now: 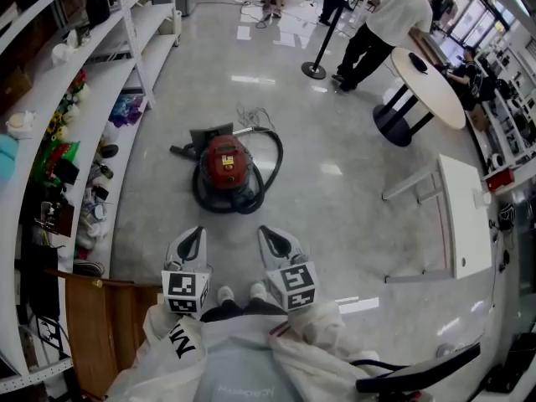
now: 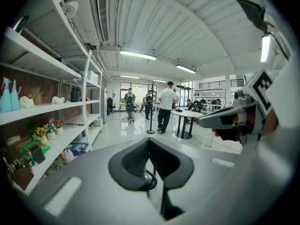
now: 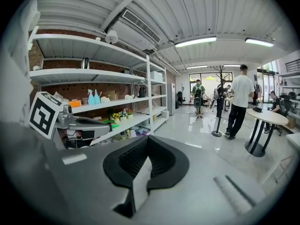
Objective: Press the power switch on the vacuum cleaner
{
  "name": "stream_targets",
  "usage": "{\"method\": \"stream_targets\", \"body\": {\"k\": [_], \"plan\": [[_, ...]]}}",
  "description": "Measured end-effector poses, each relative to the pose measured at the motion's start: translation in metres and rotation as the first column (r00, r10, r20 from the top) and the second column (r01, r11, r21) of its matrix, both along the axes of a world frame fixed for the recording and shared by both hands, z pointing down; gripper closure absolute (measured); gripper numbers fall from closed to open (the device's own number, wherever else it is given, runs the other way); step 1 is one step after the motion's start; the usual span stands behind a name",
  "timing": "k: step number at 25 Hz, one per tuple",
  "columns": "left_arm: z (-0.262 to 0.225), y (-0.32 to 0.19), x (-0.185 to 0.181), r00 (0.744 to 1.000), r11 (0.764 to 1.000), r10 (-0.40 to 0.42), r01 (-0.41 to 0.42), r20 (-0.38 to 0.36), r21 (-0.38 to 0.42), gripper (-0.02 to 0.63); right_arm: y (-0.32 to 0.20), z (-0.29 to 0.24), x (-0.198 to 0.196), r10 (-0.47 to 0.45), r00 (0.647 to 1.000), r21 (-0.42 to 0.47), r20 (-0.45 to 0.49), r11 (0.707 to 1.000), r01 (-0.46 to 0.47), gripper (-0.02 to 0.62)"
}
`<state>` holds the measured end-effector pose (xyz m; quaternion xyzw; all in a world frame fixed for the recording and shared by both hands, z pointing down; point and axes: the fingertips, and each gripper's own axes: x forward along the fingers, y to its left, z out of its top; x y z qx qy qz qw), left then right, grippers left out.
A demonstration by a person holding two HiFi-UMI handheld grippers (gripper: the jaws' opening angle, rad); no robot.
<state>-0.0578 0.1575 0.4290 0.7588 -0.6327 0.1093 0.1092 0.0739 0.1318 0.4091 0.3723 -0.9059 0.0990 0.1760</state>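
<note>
A red canister vacuum cleaner (image 1: 224,162) stands on the glossy floor ahead of me, its black hose (image 1: 270,167) looped round its right side. Its switch is too small to make out. Both grippers are held side by side near my body, short of the vacuum and pointing towards it. My left gripper (image 1: 197,232) (image 2: 149,140) has its jaws closed together with nothing between them. My right gripper (image 1: 263,229) (image 3: 147,138) is likewise shut and empty. Each gripper view looks out level across the room, and neither shows the vacuum's body.
White shelving (image 1: 100,99) with small items runs along the left, with a wooden cabinet (image 1: 92,316) at my lower left. A round table (image 1: 427,86), a white table (image 1: 465,216) and a stanchion (image 1: 316,67) stand to the right and behind. People (image 1: 381,23) stand far off.
</note>
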Motion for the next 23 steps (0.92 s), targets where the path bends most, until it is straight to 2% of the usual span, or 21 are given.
{"method": "stream_targets", "body": {"k": [14, 23], "plan": [[-0.007, -0.021, 0.031, 0.999, 1.000, -0.011, 0.011, 0.032, 0.008, 0.606, -0.026, -0.004, 0.027, -0.018, 0.999, -0.003, 0.045, 1.000, 0.018, 0.597], [-0.006, -0.026, 0.036, 0.999, 1.000, -0.010, 0.010, 0.039, 0.001, 0.606, -0.029, 0.001, 0.031, -0.027, 0.998, -0.021, 0.051, 0.999, 0.028, 0.596]]}}
